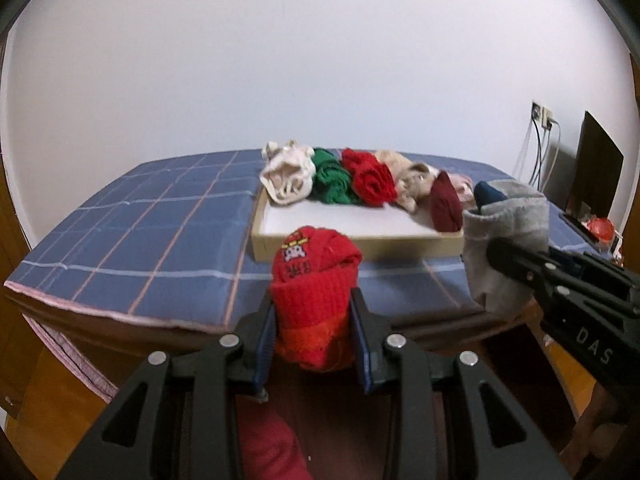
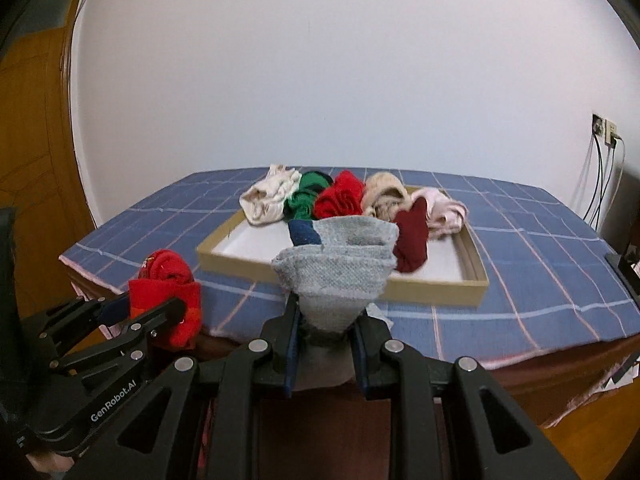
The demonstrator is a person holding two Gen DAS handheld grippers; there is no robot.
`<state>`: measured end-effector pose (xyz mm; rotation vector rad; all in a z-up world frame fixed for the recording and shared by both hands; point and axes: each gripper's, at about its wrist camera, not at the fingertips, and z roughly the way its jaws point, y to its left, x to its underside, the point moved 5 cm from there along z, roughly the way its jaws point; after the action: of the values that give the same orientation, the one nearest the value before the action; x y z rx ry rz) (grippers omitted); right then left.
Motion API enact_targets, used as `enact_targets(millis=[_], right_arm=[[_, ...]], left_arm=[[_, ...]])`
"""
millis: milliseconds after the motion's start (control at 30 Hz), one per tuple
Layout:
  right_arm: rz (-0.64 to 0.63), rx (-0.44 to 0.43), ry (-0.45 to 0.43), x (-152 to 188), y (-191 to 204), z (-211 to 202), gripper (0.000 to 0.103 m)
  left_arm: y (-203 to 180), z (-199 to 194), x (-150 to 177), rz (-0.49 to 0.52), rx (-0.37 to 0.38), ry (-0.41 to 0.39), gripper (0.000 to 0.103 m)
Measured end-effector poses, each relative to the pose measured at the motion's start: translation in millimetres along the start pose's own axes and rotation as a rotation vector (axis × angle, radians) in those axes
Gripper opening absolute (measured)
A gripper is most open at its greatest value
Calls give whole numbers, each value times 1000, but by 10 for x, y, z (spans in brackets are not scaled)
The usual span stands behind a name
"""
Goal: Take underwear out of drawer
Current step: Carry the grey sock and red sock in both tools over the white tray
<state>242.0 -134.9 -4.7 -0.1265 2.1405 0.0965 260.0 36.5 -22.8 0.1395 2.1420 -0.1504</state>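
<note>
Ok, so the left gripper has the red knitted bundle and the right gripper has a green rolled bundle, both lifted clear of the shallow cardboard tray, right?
Not quite: the right gripper is shut on a grey knitted bundle with a navy patch, as the right wrist view shows. The green rolled bundle lies in the shallow cardboard tray. The left gripper does hold the red knitted bundle.

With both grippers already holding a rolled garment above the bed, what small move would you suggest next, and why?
Probably carry both bundles sideways, clear of the shallow cardboard drawer tray, and set them on the blue checked bedspread. The left gripper is shut on the red knitted roll and the right gripper on the grey knitted roll; both hang in front of the tray, already out of it.
</note>
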Motion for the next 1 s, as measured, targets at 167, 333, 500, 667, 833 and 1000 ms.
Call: enact_targets(millis=[167,333,500,667,833,1000], right_arm=[[-7,-3,-20,-244,16,121,25],[-12,-3,-39,-471,55,241,25],[-32,10,-49,-616,96,326,25],[-39,8,-43,-665,113,418,25],[-35,3,-24,-717,120,544,25],[-40,-10,11,-714,139,716,25]], left_arm=[[68,90,-262,-10,-12,-30,32],[114,219,-479,-27,-16,-39,32],[143,344,-656,-26,-31,-48,32],[187,471,-734,-36,-34,-43,32],[195,614,-775,-35,-36,-24,32],[197,779,-774,-31,-43,14,32]])
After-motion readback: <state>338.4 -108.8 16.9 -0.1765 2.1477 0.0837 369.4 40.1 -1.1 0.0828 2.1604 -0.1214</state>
